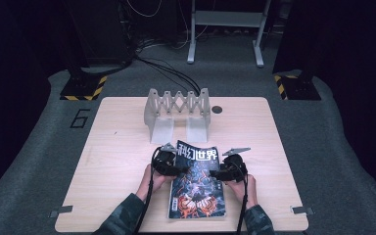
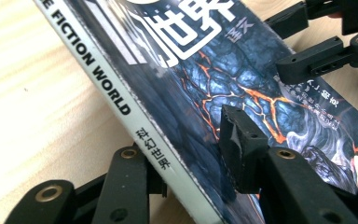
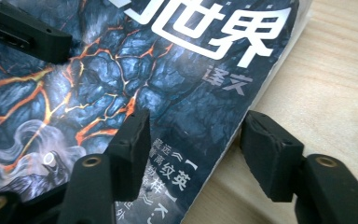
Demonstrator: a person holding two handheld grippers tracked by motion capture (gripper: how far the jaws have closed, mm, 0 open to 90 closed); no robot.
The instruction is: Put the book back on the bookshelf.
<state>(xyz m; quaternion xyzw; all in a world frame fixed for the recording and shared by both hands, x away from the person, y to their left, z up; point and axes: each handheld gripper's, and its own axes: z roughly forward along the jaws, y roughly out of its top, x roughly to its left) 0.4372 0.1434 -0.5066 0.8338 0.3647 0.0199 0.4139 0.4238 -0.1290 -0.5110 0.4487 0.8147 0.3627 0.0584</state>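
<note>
A science-fiction magazine (image 1: 198, 183) with a dark blue, lava-cracked cover lies on the wooden table (image 1: 122, 161), near its front edge. My left gripper (image 1: 165, 161) is at the magazine's left side. In the left gripper view, the white spine (image 2: 121, 100) runs between its jaws; one pad (image 2: 235, 140) presses on the cover and the other is hidden under the spine, so my left gripper (image 2: 191, 154) is shut on the magazine. My right gripper (image 1: 229, 170) straddles the right edge. There, one pad (image 3: 133, 144) rests over the cover and the other pad (image 3: 270, 156) stands clear of the edge, so my right gripper (image 3: 198, 135) is open.
A grey metal expanding rack (image 1: 177, 110) stands upright behind the magazine, toward the table's far edge. A small dark round hole (image 1: 217, 109) sits to its right. Bare wood lies to both sides of the magazine.
</note>
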